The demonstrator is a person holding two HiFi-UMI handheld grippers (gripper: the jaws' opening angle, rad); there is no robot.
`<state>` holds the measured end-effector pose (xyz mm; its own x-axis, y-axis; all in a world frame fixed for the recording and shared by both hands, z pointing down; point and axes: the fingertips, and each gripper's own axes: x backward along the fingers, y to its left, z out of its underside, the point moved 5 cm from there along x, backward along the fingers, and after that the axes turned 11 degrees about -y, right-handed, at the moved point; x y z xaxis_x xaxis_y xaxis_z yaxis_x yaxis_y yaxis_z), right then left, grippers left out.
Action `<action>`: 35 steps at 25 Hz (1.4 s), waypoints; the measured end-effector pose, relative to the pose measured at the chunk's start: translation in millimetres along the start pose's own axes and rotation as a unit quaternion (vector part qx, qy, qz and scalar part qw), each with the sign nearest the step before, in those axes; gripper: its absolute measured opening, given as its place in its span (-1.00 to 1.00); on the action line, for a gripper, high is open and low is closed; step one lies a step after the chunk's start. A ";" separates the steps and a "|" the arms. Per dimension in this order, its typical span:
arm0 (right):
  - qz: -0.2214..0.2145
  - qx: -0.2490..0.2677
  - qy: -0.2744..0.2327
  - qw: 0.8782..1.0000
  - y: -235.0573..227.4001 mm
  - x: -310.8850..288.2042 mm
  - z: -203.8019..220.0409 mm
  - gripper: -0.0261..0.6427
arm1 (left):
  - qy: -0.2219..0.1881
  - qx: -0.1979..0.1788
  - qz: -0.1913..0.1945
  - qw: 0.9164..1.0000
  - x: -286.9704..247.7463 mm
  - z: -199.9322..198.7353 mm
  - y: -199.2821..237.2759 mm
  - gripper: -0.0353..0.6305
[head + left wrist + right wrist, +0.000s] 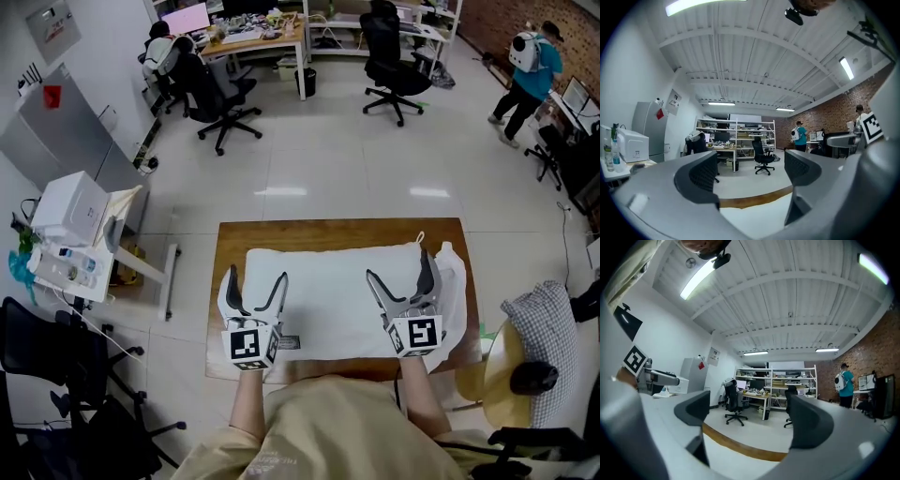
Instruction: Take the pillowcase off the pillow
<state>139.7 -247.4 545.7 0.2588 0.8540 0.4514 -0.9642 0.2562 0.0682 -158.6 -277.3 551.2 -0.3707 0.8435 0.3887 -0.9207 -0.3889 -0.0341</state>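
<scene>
A white pillow [333,295] in its white pillowcase lies lengthwise across the wooden table [234,239]. Loose white fabric [457,281] bunches at its right end. My left gripper [256,281] hovers over the pillow's near left part, jaws wide apart with nothing between them. Over the near right part, my right gripper [400,270] is likewise open and empty. In the left gripper view, the left gripper [750,173] points out over the pillow [759,222] and the table's far edge [754,199]. The right gripper view looks past the right gripper [750,420] across the pillow [726,465] toward the room.
Left of the table, a white side stand [70,234] carries a white box and bottles. Black office chairs [216,98] and desks [253,42] fill the far room. A person in a teal shirt [530,80] walks at far right. A checked cushion [548,328] lies at right.
</scene>
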 end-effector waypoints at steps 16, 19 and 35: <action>0.028 -0.004 -0.008 1.000 -6.2 -9.3 4.8 0.62 | 0.003 -0.008 0.003 1.000 -10.7 -4.3 12.8 0.46; 0.038 0.005 -0.008 0.999 -11.8 -5.4 5.8 0.55 | 0.012 -0.018 0.004 1.000 -10.9 -2.1 7.5 0.46; 0.031 0.006 0.011 0.999 -7.9 -13.2 10.6 0.52 | 0.004 -0.026 0.013 1.000 -21.3 0.2 3.5 0.45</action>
<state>143.3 -265.5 548.6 0.1999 0.8777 0.4356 -0.9790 0.1976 0.0513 -153.8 -296.7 542.9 -0.3953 0.8360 0.3805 -0.9158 -0.3909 -0.0924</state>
